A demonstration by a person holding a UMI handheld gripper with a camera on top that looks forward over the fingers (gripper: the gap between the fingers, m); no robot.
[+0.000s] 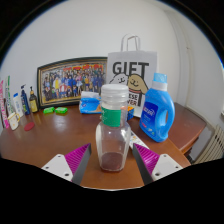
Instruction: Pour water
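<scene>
Approach to grasp: bottle [113,128] stands between the spread fingers, not yet gripped.

The gripper [112,160] is spread, with a pink pad [77,158] on each inner face and a visible gap between each pad and the bottle; the bottle rests upright on the wooden table [50,140] on its own base, white cap in place. Judged step: pre-grasp, ahead of any pour. The next move calls for closing both fingers evenly on the lower body, then lifting straight up; the cap appears to need removal before water can leave. No receiving vessel can be identified. Beyond the bottle stand a gift bag [131,66] and, to its right, a blue detergent jug [157,108]; a framed photo [70,78] lies beyond left. Open room lies to either side of the fingers; the table's near edge runs just beneath them.
</scene>
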